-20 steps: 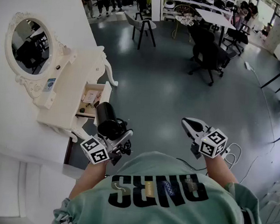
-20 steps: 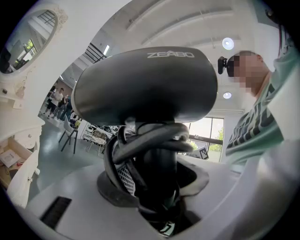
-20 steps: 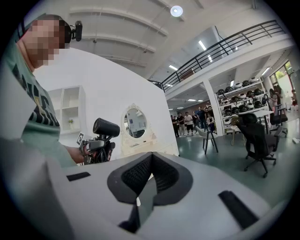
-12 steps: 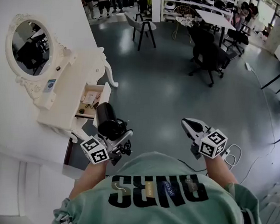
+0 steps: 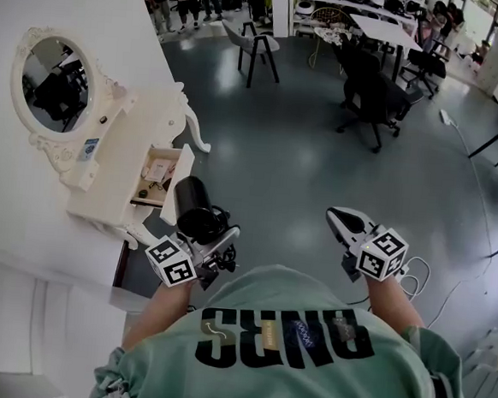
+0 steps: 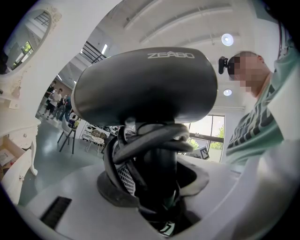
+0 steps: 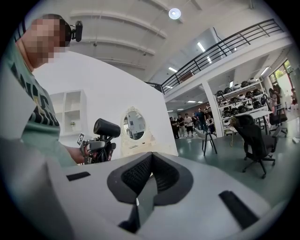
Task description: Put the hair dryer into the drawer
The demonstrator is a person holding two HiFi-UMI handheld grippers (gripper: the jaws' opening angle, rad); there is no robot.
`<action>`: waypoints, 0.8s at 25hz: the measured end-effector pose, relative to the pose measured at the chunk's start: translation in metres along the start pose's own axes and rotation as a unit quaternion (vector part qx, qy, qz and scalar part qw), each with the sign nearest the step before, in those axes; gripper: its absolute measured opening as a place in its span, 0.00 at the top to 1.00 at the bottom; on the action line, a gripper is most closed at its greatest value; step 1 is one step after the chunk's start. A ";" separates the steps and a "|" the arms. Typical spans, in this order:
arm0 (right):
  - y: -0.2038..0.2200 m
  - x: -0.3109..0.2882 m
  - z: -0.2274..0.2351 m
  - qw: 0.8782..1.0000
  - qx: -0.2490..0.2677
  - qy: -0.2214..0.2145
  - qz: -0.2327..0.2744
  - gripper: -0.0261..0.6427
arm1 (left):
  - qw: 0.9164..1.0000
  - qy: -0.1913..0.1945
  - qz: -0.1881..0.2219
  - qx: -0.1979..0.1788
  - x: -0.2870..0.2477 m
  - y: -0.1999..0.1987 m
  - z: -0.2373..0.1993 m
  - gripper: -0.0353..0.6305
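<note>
A black hair dryer (image 5: 195, 208) stands upright in my left gripper (image 5: 212, 239), which is shut on its handle, with the cord wound round it. In the left gripper view the dryer's barrel (image 6: 145, 79) fills the frame above the jaws. It hangs just right of the open drawer (image 5: 151, 178) of the white dressing table (image 5: 116, 200), apart from it. The drawer holds a few small items. My right gripper (image 5: 343, 223) is shut and empty, out over the floor at the right. From the right gripper view (image 7: 150, 163) the dryer (image 7: 106, 127) shows at the left.
An oval mirror (image 5: 49, 82) sits on the table against the white wall. A white chair (image 5: 255, 42), a black office chair (image 5: 373, 96) and desks stand farther out on the grey floor. Several people stand at the far end. A white cable (image 5: 416, 274) lies on the floor at the right.
</note>
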State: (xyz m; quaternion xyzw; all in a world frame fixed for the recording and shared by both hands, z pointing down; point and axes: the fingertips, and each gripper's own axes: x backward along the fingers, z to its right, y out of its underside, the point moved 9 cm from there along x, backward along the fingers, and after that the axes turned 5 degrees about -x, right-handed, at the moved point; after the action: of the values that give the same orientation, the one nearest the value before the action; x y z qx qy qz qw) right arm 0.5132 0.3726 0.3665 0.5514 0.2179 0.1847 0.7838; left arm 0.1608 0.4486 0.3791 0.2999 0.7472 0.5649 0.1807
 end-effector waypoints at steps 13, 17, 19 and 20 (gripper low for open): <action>0.000 0.052 0.059 1.000 -0.024 0.004 0.010 0.97 | 1.000 0.009 -0.002 0.020 -0.065 0.013 0.024 0.64; 0.001 0.032 0.066 1.000 -0.022 -0.004 0.000 0.97 | 1.000 0.003 -0.001 0.029 -0.067 0.012 0.004 0.64; 0.001 0.014 0.071 1.000 -0.023 -0.004 -0.005 0.97 | 0.999 0.004 -0.001 0.032 -0.067 0.014 -0.015 0.64; 0.001 0.003 0.073 1.000 -0.024 -0.003 -0.007 0.97 | 0.999 0.006 -0.001 0.034 -0.067 0.014 -0.026 0.64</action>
State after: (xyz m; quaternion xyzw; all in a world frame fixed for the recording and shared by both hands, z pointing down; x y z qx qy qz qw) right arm 0.5555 0.3169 0.3888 0.5312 0.2155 0.1826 0.7988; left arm 0.1990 0.3883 0.3955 0.3019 0.7670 0.5410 0.1667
